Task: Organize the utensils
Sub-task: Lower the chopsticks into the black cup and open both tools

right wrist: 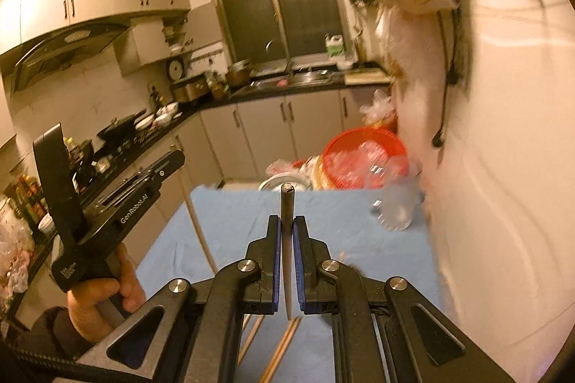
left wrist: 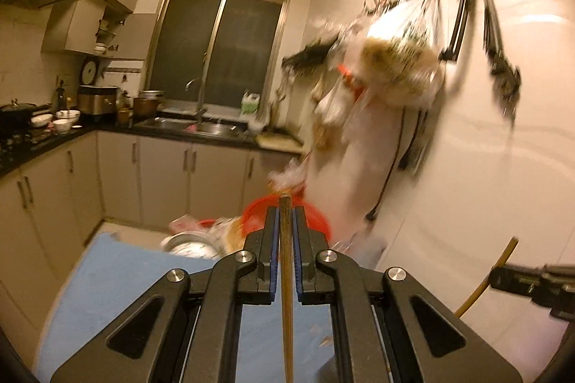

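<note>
Left wrist view: our left fingers (left wrist: pixel 285 232) are clamped on a brown chopstick (left wrist: pixel 286 275) at bottom centre. Our right fingers (right wrist: pixel 286 239) pinch a pale chopstick (right wrist: pixel 287 221). Below them, more chopsticks (right wrist: pixel 284 343) lie on the blue desk (right wrist: pixel 341 225); a red basket (right wrist: pixel 363 160) sits beyond.

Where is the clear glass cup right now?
In the right wrist view the clear glass cup stands at the right edge of the blue cloth, close to the white wall, just in front of the red basket.
</note>
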Motion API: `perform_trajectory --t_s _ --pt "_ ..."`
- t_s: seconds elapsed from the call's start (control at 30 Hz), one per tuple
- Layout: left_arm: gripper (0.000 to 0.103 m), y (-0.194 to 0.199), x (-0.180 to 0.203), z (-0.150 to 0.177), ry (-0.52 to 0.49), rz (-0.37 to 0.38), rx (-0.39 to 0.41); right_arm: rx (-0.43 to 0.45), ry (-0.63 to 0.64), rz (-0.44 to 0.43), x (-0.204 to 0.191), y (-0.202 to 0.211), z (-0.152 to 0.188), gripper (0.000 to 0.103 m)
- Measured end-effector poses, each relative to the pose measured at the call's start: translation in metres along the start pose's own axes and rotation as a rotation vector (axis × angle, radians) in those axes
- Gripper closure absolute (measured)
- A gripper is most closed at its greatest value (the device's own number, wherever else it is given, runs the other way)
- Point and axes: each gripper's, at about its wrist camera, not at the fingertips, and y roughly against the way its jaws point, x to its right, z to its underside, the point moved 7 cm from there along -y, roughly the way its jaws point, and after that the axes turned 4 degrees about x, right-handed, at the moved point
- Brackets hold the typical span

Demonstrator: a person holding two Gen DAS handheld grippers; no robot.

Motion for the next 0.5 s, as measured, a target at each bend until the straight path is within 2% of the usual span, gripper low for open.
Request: perform_trajectory --t_s 0.13,0.23,0.37,0.5 --pt "0.096 -0.020 0.037 -0.012 0.016 0.046 0.037 0.044 0.004 0.041 0.020 0.010 -0.024 0.096" --pt "0.096 -0.039 0.061 -0.008 0.018 0.072 0.031 0.053 -0.003 0.062 0.034 0.010 -0.034 0.096" --pt "0.096 -0.060 0.086 0.012 -0.004 0.094 0.005 0.035 -0.027 0.076 0.054 -0.001 -0.027 0.096" --pt "0.096 -0.080 0.094 0.046 -0.040 0.091 -0.043 -0.002 -0.055 0.077 0.072 -0.016 -0.009 0.096"
